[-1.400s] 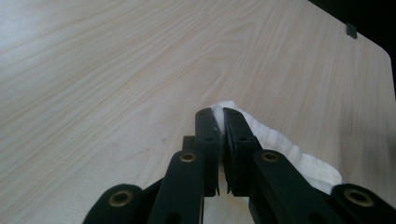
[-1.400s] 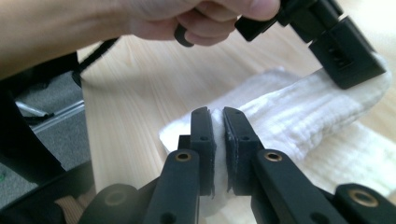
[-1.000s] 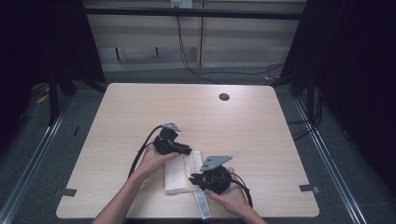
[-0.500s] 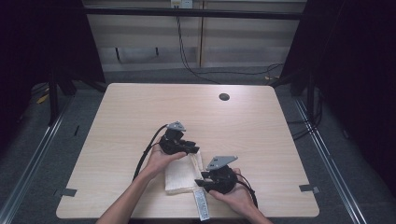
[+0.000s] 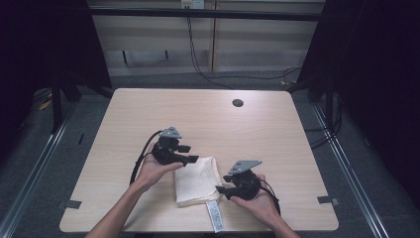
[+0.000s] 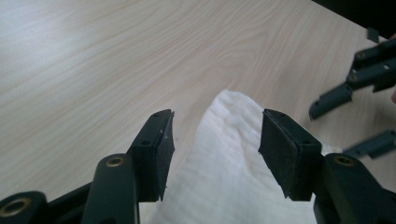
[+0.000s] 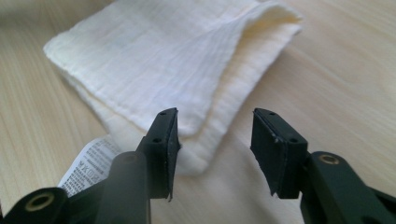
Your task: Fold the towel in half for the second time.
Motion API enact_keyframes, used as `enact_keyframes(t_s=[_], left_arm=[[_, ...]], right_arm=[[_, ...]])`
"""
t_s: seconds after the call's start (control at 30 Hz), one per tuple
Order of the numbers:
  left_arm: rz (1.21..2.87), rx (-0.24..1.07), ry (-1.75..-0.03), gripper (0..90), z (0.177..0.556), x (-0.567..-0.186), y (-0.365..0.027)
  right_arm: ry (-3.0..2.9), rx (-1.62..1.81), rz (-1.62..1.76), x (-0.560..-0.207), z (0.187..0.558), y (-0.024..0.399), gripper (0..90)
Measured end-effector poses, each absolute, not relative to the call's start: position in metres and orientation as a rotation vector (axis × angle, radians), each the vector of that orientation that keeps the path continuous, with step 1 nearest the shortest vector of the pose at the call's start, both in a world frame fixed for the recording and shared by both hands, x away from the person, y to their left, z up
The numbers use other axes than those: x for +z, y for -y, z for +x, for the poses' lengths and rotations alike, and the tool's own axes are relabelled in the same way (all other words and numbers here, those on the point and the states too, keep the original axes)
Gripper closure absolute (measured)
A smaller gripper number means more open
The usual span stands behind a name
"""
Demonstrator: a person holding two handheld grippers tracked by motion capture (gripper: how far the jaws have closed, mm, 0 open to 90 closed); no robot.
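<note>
Cloth: a folded cream cloth (image 5: 198, 180) lies flat on the near middle of the wooden table (image 5: 247, 129), between the two grippers; in the right gripper view its top layer lies doubled over the lower one, the edges not quite lined up
Label: a white printed tag (image 5: 213, 216) sticks out from the cloth's near edge and rests on the table
Left gripper: the left gripper (image 5: 190, 159) sits at the cloth's far left corner, held in the person's left hand (image 5: 156, 171); its jaws have just been opening and now stand apart, with the cloth seen between them in the left gripper view but neither pad pressing on it
Right gripper: the right gripper (image 5: 222, 189) is at the cloth's right edge, held in the right hand (image 5: 257, 203); its jaws have just been opening too and stand apart, with the cloth's corner just ahead of them, not gripped
Table hole: a dark round grommet (image 5: 237, 103) sits near the far edge, well apart from the cloth
</note>
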State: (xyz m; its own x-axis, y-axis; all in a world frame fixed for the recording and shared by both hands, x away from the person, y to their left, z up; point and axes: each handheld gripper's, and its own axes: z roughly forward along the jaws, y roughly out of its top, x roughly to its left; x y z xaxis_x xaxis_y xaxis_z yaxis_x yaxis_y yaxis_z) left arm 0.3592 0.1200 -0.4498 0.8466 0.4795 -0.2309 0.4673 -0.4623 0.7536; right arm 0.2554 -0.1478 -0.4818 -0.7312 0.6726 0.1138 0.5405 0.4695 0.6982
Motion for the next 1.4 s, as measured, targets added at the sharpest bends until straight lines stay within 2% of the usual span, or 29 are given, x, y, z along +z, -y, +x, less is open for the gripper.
enact_keyframes(t_s=[0.13, 0.5, 1.0, 1.07, 1.13, 1.2, 1.27, 1.33, 1.4], left_arm=[[2.166, 0.029, -0.676, 42.7, 0.350, -0.448, -0.127], [2.138, 0.023, -0.713, 37.5, 0.330, -0.444, -0.152], [2.051, 0.074, -0.882, 34.0, 0.292, -0.451, -0.222], [2.024, -0.002, -0.888, 33.8, 0.286, -0.460, -0.229], [2.067, 0.068, -0.865, 34.2, 0.281, -0.465, -0.230], [2.073, 0.038, -0.862, 32.3, 0.281, -0.469, -0.231], [2.065, 0.126, -0.874, 31.8, 0.280, -0.468, -0.231], [2.029, 0.093, -0.878, 30.3, 0.282, -0.467, -0.234], [2.036, 0.131, -0.891, 29.9, 0.282, -0.467, -0.237]], right_arm=[[-2.495, 1.154, 1.115, -0.476, 0.260, 0.161, 50.3], [-2.423, 1.265, 1.119, -0.453, 0.257, 0.197, 47.0], [-2.201, 1.279, 1.295, -0.452, 0.233, 0.268, 40.0], [-2.189, 1.275, 1.305, -0.455, 0.229, 0.273, 39.0], [-2.181, 1.292, 1.317, -0.459, 0.223, 0.278, 38.2], [-2.170, 1.289, 1.334, -0.461, 0.220, 0.281, 36.4], [-2.142, 1.308, 1.346, -0.460, 0.218, 0.286, 35.5], [-2.111, 1.322, 1.356, -0.460, 0.219, 0.290, 34.6], [-2.103, 1.322, 1.363, -0.461, 0.220, 0.293, 33.6]])
